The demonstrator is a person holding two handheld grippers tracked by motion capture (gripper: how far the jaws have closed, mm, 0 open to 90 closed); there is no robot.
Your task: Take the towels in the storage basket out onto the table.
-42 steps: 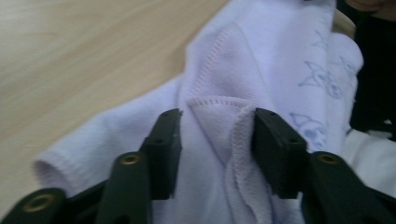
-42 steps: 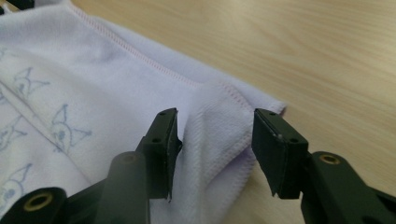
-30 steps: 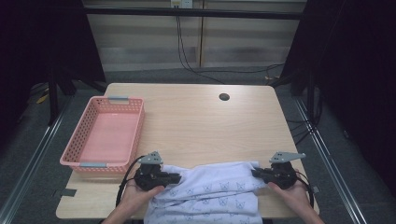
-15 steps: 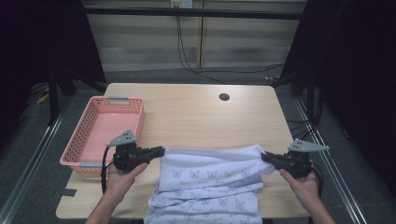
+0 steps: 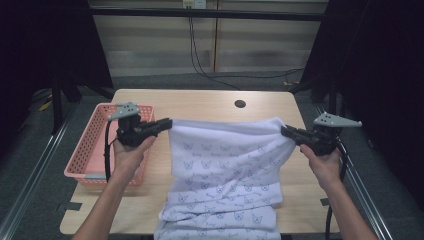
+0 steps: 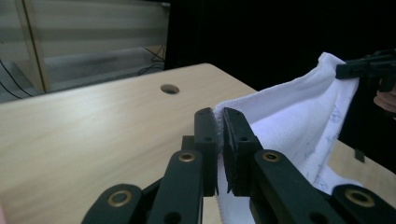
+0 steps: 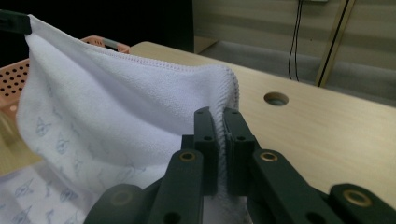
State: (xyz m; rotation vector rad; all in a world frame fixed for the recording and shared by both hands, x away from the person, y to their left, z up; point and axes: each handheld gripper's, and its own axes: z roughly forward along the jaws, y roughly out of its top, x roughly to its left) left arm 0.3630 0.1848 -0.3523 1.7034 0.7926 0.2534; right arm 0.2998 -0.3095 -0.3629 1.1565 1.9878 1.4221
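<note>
A light wooden table (image 5: 210,107) (round hole (image 5: 240,104) near its far edge) carries a pink basket (image 5: 87,150) at its left and the towel's (image 5: 225,200) lower part on its near middle.

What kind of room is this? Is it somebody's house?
Probably not a house; it looks like a lab or recording studio. A bare wooden table stands between black curtains, cables hang down the back wall, and a person holds a towel with grippers.

White, blue-printed towel (image 5: 227,165) — pink basket (image 5: 90,150)
</note>
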